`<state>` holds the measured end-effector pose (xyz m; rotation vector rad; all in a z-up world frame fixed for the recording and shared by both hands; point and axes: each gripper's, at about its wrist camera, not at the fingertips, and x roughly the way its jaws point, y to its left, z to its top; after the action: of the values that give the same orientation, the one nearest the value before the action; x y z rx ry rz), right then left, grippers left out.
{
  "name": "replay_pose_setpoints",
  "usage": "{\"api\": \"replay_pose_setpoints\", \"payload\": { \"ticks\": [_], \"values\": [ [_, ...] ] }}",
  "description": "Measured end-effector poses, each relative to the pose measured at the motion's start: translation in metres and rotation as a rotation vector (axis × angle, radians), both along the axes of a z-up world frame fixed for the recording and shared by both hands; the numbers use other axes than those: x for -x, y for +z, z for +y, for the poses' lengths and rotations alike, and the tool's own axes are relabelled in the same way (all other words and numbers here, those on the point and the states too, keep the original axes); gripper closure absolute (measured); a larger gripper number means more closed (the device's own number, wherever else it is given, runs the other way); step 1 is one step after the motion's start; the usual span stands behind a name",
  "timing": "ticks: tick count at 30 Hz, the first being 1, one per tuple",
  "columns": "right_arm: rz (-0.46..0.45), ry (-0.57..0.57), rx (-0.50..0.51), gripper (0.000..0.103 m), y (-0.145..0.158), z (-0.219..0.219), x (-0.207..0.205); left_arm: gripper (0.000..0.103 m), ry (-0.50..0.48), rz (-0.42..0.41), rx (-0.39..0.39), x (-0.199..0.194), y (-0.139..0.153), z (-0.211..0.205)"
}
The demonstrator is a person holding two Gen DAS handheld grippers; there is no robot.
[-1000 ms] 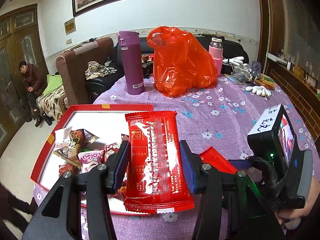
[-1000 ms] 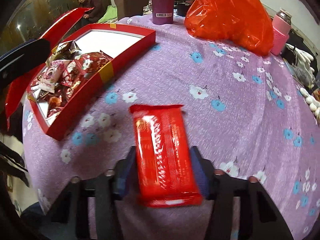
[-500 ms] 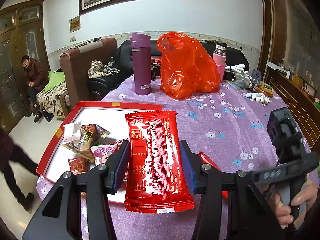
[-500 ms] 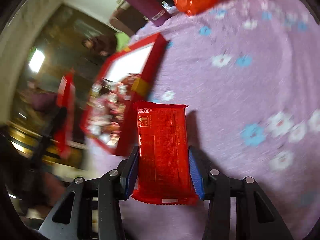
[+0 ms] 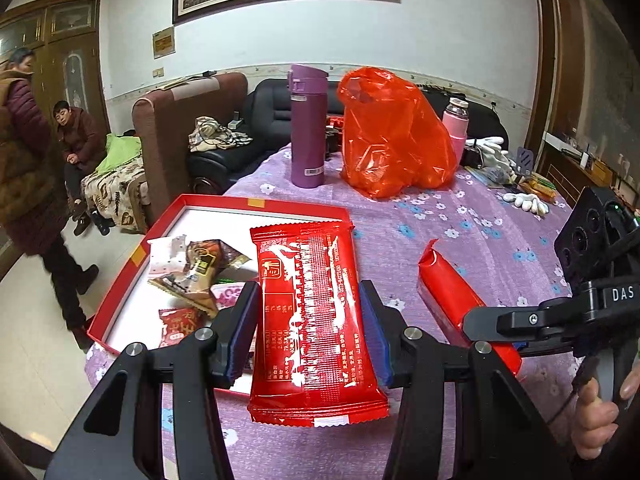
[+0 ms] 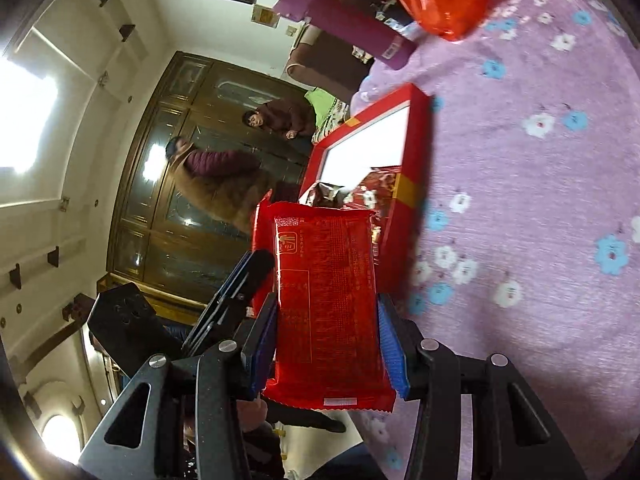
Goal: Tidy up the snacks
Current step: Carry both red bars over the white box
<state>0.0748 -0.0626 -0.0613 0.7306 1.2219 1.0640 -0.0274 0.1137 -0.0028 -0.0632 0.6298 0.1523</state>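
Note:
My left gripper [image 5: 310, 332] is shut on a red snack packet [image 5: 312, 320], held above the near edge of the red box [image 5: 264, 202]. The box holds several wrapped snacks [image 5: 196, 276]. My right gripper [image 6: 328, 344] is shut on a second red snack packet [image 6: 326, 304], lifted off the table and rolled sideways, close beside the left gripper. That packet also shows in the left wrist view [image 5: 460, 300], to the right of the first. The box also shows in the right wrist view [image 6: 404, 184], just beyond the held packet.
A purple flask [image 5: 306, 126], an orange plastic bag [image 5: 394, 136] and a pink bottle [image 5: 456, 128] stand at the far side of the purple flowered tablecloth [image 5: 480, 240]. White gloves [image 5: 524, 202] lie at the far right. Two people [image 5: 28, 168] are left of the table.
My right gripper has lifted its packet off the table, rolled sideways and moved left toward the box. My left gripper has risen a little. A person has walked in at left.

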Motion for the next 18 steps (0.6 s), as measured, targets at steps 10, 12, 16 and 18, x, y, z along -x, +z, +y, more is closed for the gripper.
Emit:
{"api": "replay_pose_setpoints", "payload": {
  "ticks": [10, 12, 16, 18],
  "values": [
    [-0.028, 0.032, 0.018, 0.056, 0.013, 0.030, -0.004, 0.055, 0.042, -0.002, -0.005, 0.000, -0.001, 0.021],
    [-0.031, 0.035, 0.029, 0.056, 0.014, 0.041, -0.009, 0.055, 0.055, 0.000, -0.005, -0.001, -0.003, 0.027],
    [-0.031, 0.046, 0.032, 0.056, 0.015, 0.056, -0.014, 0.055, 0.082, 0.006, -0.001, -0.003, -0.005, 0.041],
    [-0.039, 0.054, 0.034, 0.056, 0.017, 0.064, -0.016, 0.055, 0.092, 0.008, -0.003, -0.003, -0.006, 0.047]
  ]
}}
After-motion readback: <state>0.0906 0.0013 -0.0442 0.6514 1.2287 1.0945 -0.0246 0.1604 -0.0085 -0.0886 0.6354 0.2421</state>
